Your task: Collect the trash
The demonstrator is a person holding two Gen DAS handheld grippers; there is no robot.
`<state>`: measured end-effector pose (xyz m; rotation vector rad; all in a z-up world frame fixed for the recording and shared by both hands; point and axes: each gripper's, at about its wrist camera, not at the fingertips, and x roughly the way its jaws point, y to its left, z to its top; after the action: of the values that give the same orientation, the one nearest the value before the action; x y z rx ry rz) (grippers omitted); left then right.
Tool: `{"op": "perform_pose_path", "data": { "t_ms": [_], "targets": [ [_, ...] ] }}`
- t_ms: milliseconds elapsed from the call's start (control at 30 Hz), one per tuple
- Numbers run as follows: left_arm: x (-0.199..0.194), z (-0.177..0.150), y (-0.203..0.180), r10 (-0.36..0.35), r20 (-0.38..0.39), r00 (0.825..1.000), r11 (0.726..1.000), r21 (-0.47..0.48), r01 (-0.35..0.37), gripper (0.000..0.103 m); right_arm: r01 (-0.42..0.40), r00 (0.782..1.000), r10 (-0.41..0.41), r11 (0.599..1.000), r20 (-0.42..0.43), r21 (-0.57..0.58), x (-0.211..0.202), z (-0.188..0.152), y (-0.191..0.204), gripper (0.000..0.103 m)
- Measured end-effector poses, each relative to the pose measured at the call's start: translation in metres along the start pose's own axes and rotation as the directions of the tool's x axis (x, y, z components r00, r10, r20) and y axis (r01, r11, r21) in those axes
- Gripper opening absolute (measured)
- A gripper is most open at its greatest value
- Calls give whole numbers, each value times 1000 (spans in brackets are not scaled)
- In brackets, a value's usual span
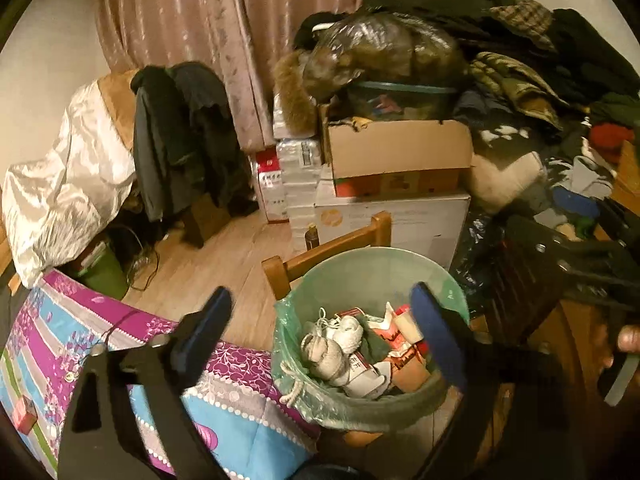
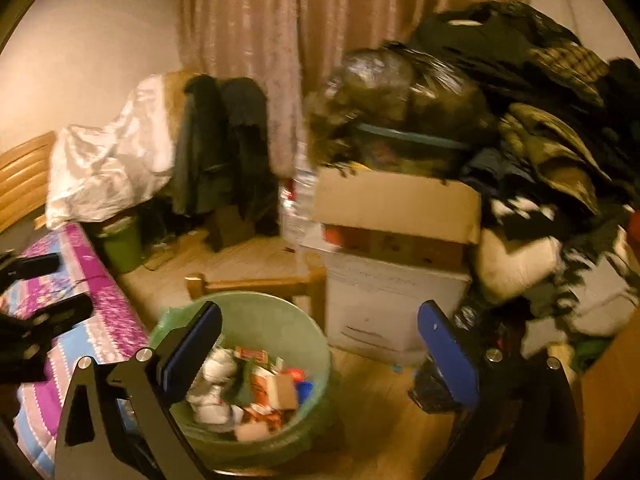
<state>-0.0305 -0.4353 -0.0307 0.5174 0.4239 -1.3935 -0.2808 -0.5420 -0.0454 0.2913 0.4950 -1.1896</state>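
Observation:
A green bin (image 1: 376,276) lined with a green plastic bag stands on the wood floor, holding crumpled white paper (image 1: 336,340), red and white cartons and other rubbish. It also shows in the right wrist view (image 2: 264,320). My left gripper (image 1: 324,324) is open and empty, hovering above the bin's near rim. My right gripper (image 2: 320,344) is open and empty, above and just right of the bin. The right gripper's body also shows at the right edge of the left wrist view (image 1: 592,264). The left gripper shows at the left edge of the right wrist view (image 2: 36,292).
A bed with a purple and blue quilt (image 1: 80,340) lies left of the bin. A wooden chair (image 1: 332,248) stands behind it. Stacked cardboard boxes (image 1: 400,160) and a heap of dark clothes (image 1: 520,60) fill the right. A small green bin (image 2: 120,244) stands by the far wall.

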Motion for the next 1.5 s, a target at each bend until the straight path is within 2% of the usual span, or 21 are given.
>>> {"op": "perform_pose_path", "data": {
  "t_ms": [33,133,267,433,667,933,1067,1333,1500],
  "targets": [
    [-6,-3,-3,-21,4,1000,1000,4,21,93,11,1000,-11,1000,-12,6,1,-1,-4,98],
    [-13,-7,-9,-24,5,1000,999,22,24,93,6,1000,-7,1000,16,29,-8,-8,-16,98],
    [-17,-13,-7,-17,1,1000,1000,14,17,94,-92,996,93,994,-10,66,-5,-17,-29,98],
    [-12,-18,4,-4,-25,1000,999,-40,3,96,-75,997,75,997,6,13,-5,-34,-17,98],
    [-10,-20,4,24,-31,999,1000,-16,-25,96,-2,1000,2,998,4,-64,-2,-63,10,98],
    [-11,-16,10,17,-37,999,999,-31,-18,96,72,997,-71,997,31,-23,-12,-60,11,98],
    [-14,-15,10,9,-30,1000,1000,-29,-10,96,62,997,-61,998,36,-24,-13,-57,12,98],
    [-9,-16,11,-43,-71,997,998,-52,39,97,57,998,-57,998,19,23,-10,-56,4,98],
    [-11,-17,5,5,-56,998,1000,-26,-6,97,45,999,-45,999,3,10,-6,-59,10,98]
  ]
}}
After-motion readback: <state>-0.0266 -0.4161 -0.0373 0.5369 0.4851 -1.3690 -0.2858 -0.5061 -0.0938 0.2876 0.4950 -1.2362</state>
